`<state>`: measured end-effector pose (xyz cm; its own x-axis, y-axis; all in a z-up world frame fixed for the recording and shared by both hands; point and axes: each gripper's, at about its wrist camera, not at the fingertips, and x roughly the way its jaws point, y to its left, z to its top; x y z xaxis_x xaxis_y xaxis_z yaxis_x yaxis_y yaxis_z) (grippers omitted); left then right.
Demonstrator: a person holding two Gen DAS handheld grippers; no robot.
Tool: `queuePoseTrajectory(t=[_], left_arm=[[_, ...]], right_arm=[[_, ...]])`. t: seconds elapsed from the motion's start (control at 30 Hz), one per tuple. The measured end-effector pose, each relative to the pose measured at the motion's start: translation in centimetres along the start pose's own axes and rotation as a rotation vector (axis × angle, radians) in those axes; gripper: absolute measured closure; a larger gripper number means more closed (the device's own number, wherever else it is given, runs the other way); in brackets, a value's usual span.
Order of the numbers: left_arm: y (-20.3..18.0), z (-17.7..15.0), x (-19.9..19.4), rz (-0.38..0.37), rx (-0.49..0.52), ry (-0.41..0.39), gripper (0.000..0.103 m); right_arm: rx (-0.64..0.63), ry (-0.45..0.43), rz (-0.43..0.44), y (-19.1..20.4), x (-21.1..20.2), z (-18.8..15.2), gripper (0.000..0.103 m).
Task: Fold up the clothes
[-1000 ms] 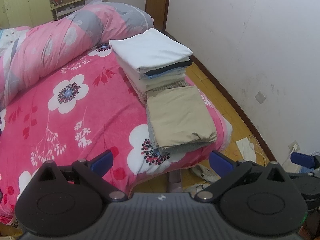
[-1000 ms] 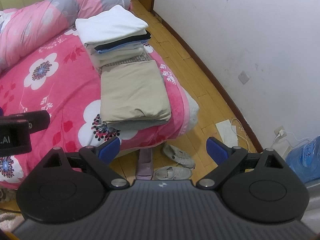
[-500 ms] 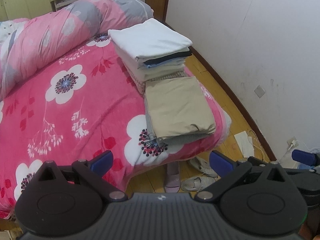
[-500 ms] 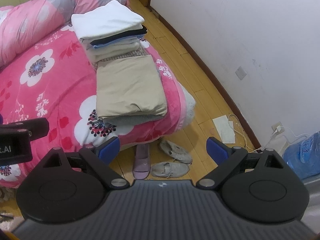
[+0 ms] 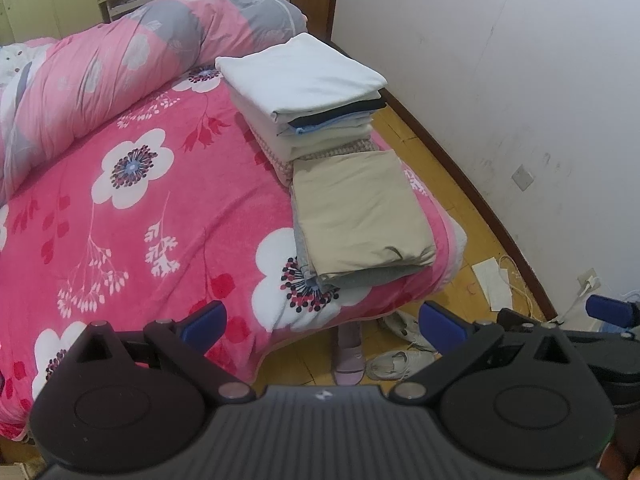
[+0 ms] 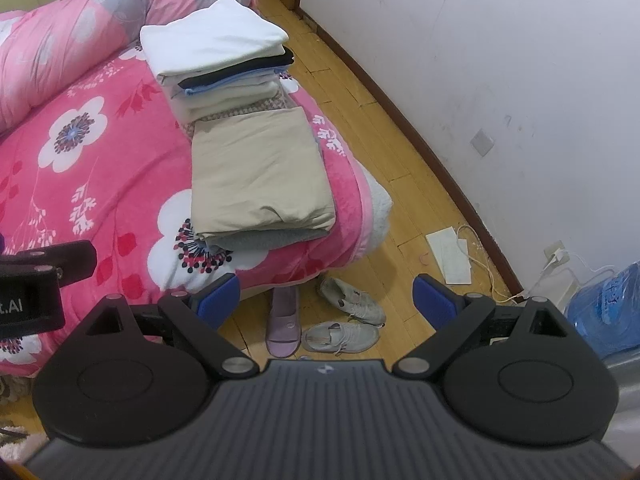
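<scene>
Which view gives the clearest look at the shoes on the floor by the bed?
The right wrist view: both grey sneakers and the purple slipper lie fully visible between its open fingers. In the left wrist view the same sneakers are partly cut off by the gripper body.

Folded stacks (image 5: 352,200) on bed (image 5: 168,200) — shoes (image 6: 352,312) below
</scene>
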<state>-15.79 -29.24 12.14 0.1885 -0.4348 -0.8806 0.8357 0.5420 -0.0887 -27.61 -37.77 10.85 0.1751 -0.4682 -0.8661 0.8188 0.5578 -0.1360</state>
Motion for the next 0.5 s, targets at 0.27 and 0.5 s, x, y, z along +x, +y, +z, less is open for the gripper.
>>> queuePoseTrajectory(t=[0.27,0.5], left_arm=[[-0.11,0.28,0.22,0.008,0.009,0.0,0.0],[-0.08,0.72,0.54,0.016,0.007,0.003,0.0]], right_arm=[[0.007,0.0,0.003,-0.06,0.28,0.19,0.01],[0.004,0.001,0.008,-0.04,0.49,0.56,0.01]])
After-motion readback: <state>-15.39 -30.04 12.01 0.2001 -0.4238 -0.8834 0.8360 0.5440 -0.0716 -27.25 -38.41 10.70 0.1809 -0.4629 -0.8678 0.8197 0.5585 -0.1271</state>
